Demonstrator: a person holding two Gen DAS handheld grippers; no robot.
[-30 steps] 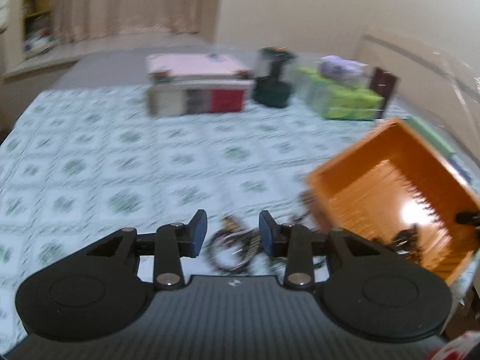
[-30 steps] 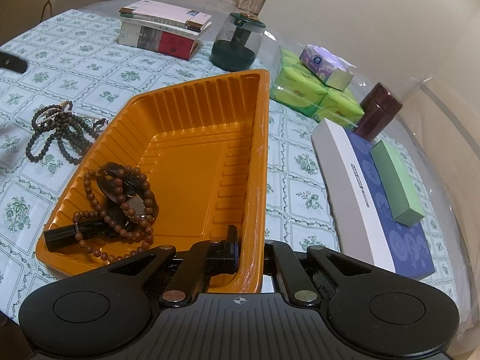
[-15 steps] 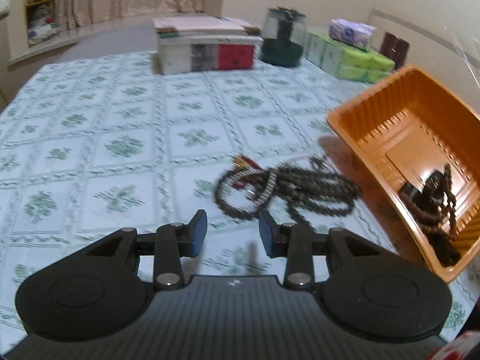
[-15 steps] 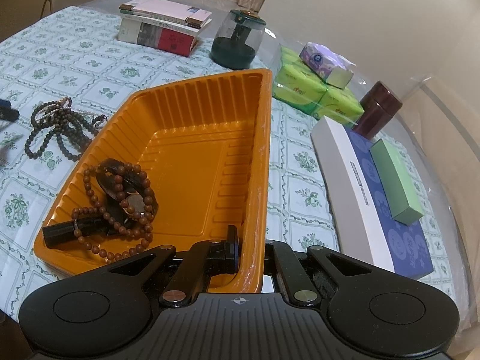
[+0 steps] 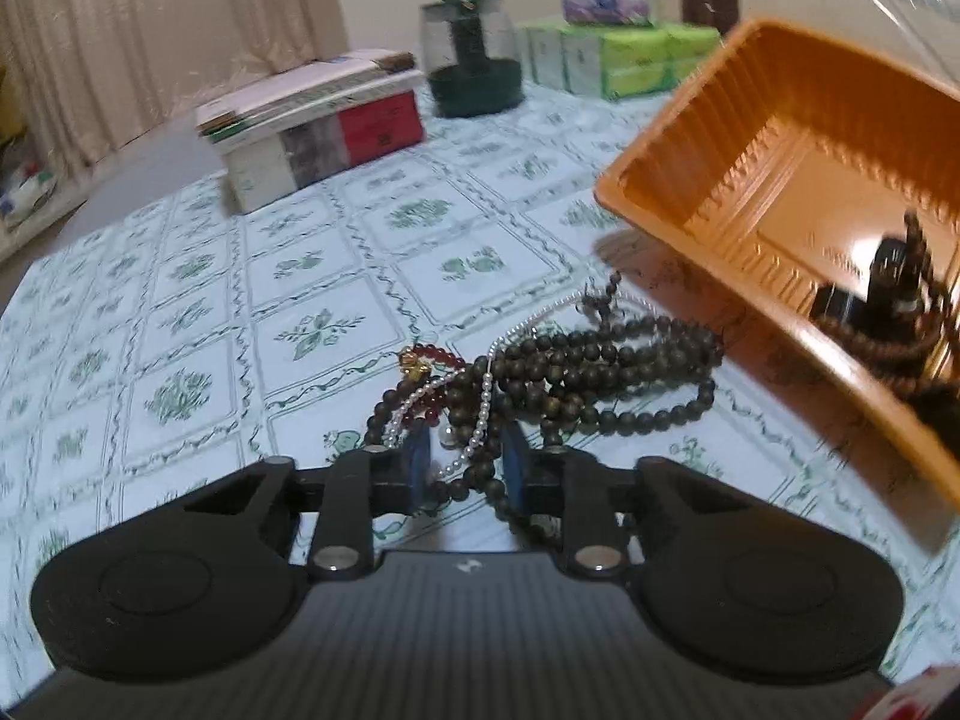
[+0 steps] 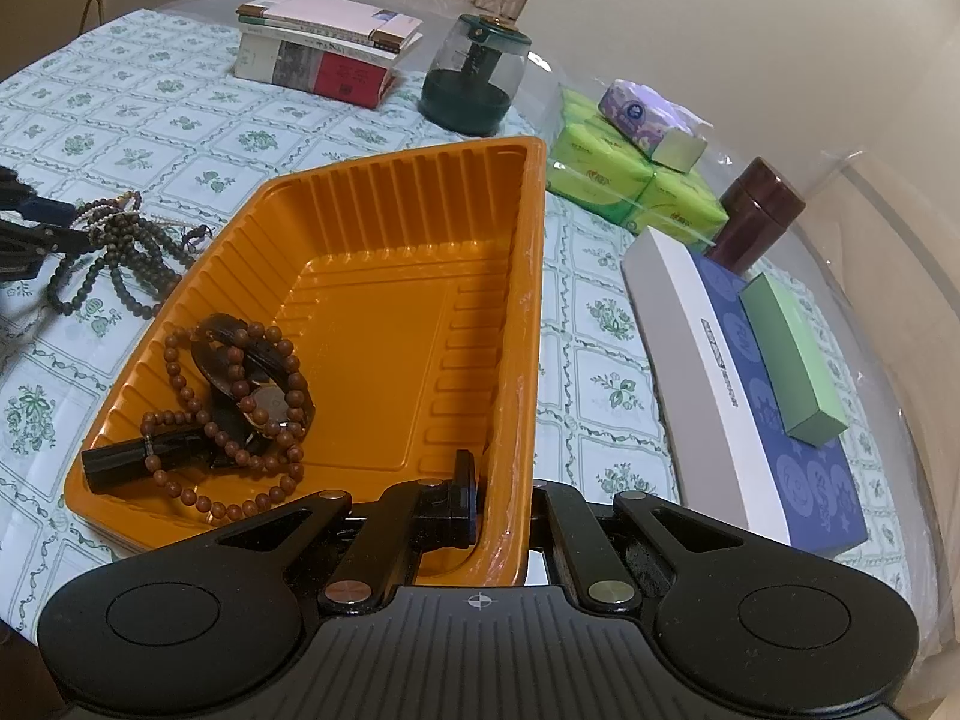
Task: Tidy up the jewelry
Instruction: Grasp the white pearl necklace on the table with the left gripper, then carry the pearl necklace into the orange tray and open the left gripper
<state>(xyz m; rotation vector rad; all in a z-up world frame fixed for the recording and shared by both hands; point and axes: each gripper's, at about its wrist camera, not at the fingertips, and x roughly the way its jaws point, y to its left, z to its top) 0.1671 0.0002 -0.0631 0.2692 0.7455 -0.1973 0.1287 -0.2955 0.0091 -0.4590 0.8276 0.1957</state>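
Note:
A tangle of dark bead strings with a pearl strand and red beads lies on the tablecloth left of the orange tray. My left gripper is down over the near end of the tangle. Its jaws are closing, with bead strands between the blue pads and a gap still showing. The right wrist view has that gripper at the far left by the bead strings. My right gripper is shut on the near wall of the orange tray. Inside the tray lie a brown bead bracelet, a watch and a black tube.
A stack of books and a dark green jar stand at the back. Green tissue packs, a brown canister and a white-and-blue box with a green box on it lie to the tray's right.
My left gripper has come down and forward onto the bead tangle, and its jaws have narrowed around the strands. The right gripper and the tray have stayed put.

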